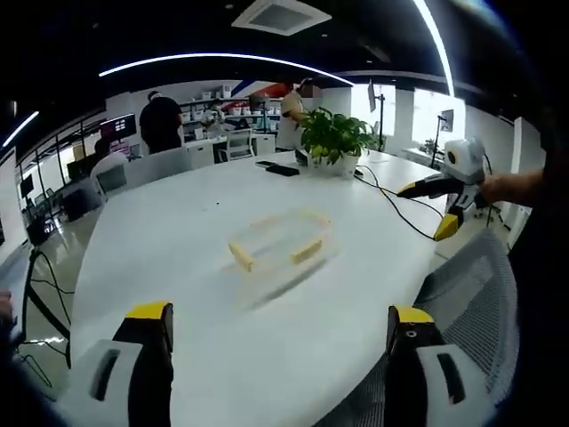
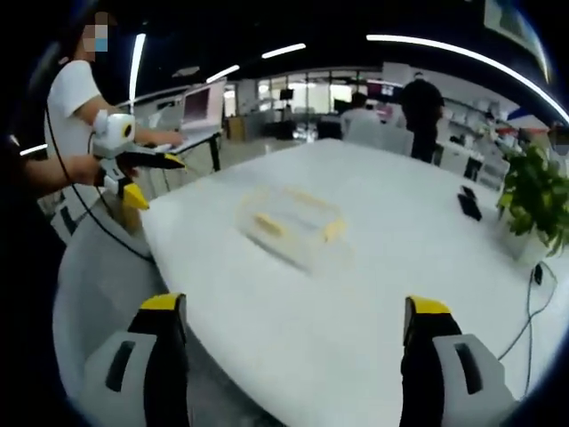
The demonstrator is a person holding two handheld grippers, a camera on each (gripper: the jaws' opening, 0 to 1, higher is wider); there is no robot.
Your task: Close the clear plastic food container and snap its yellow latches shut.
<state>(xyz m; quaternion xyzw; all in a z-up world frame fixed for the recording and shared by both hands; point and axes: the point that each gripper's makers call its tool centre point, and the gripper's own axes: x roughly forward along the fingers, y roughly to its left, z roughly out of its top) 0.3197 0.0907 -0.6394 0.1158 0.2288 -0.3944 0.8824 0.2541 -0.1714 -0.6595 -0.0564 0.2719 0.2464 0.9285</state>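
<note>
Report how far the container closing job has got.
Nothing looks done yet. The clear plastic food container sits untouched in the middle of the white table, its yellow latches showing; motion blur hides whether any is snapped. Nothing is in hand: the left gripper and right gripper are open, well short of it. Closing and latching remain.

A clear plastic container [image 1: 277, 242] [image 2: 293, 222] is lying flat on the white table [image 1: 222, 338] [image 2: 373, 294], near its middle and well apart from the potted plant [image 1: 336, 140] [image 2: 536, 200]. Its yellow latches [image 1: 305, 251] [image 2: 268, 225] are showing along the sides; motion blur is hiding whether the lid is seated.
</note>
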